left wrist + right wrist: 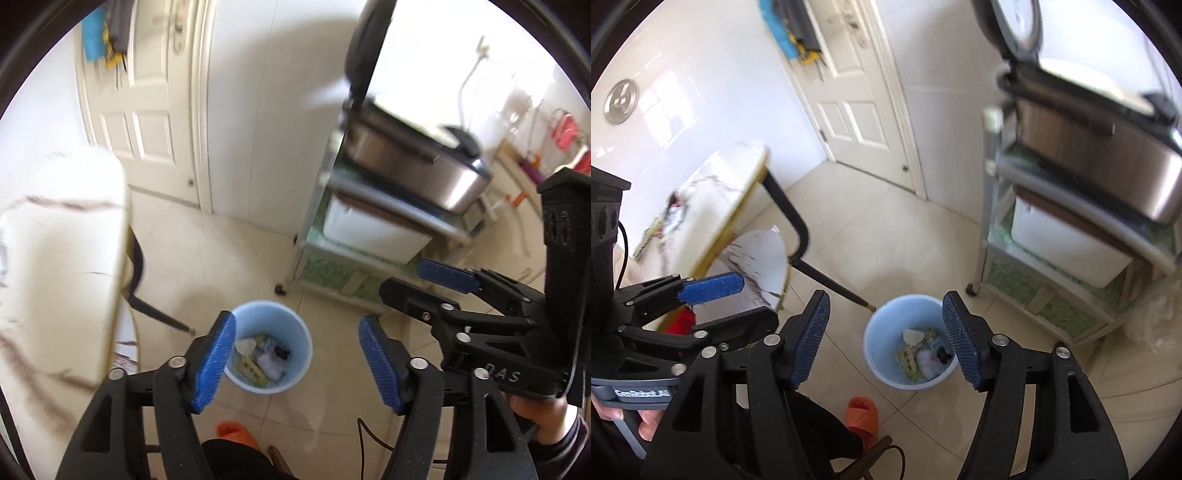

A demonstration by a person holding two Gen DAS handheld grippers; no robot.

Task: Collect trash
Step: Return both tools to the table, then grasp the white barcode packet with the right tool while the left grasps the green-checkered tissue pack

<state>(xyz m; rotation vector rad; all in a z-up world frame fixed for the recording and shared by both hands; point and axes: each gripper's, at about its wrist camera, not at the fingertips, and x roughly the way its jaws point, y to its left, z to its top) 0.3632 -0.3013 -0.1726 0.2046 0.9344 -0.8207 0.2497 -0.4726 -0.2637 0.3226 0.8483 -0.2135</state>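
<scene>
**Grippers empty above the trash bin**

Trash sits inside a round light-blue plastic bin (269, 346) standing on the beige tiled floor (229, 258): a yellow-green wrapper (252, 370), crumpled white tissue (267, 363) and a small dark scrap, all below the rim. In the left wrist view the bin lies at 6 o'clock from the frame's centre, seen between the blue-padded fingers of the left gripper (297, 363). Its jaws stand well apart with nothing between the pads.

The right gripper (886, 338) looks down on the same bin, which shows at 5 o'clock of that view, partly behind its right finger. Its jaws are likewise spread and hold nothing. Each gripper appears in the other's camera: the right one at 3 o'clock in the left view, the left one at 9 o'clock in the right view, both with jaws parted.

A white marble-patterned table with a gold edge and black legs (716, 192) stands at 10 o'clock of the bin in the right view, with a few crumpled scraps (670, 218) lying on top. A metal shelf rack (1071, 258) carrying a steel appliance stands at 2 o'clock. An orange slipper (863, 419) rests on the floor at 7 o'clock of the bin, near a dark trouser leg. A white panelled door (857, 110) stands shut at 12 o'clock.
</scene>
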